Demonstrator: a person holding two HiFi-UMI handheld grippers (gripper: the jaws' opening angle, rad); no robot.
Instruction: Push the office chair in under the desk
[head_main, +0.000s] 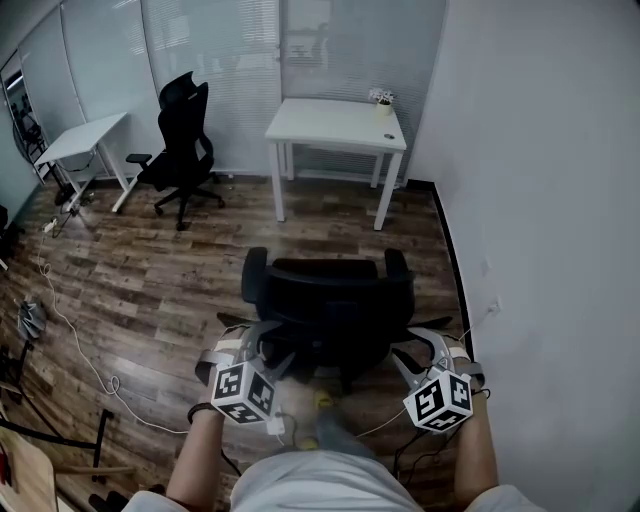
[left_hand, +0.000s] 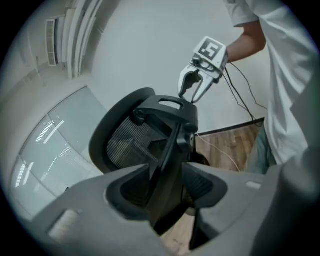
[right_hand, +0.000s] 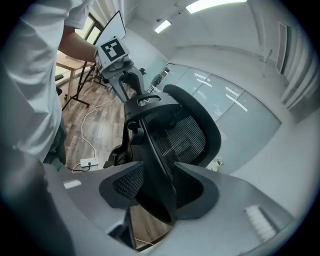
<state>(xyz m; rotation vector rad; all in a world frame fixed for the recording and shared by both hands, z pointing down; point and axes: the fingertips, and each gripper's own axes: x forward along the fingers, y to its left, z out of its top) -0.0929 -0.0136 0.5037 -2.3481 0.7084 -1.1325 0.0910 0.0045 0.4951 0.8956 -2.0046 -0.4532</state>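
Note:
A black mesh office chair stands with its back toward me on the wood floor, a short way in front of the white desk. My left gripper is at the backrest's left edge and my right gripper at its right edge. In the left gripper view the backrest's rim runs between the open jaws of the left gripper, pads apart from it. The right gripper likewise straddles the rim, open. Each gripper view shows the other gripper across the chair's top.
A small potted plant sits on the desk's right corner. The white wall runs close along the right. A second black chair and another white desk stand far left. Cables and a power strip lie on the floor.

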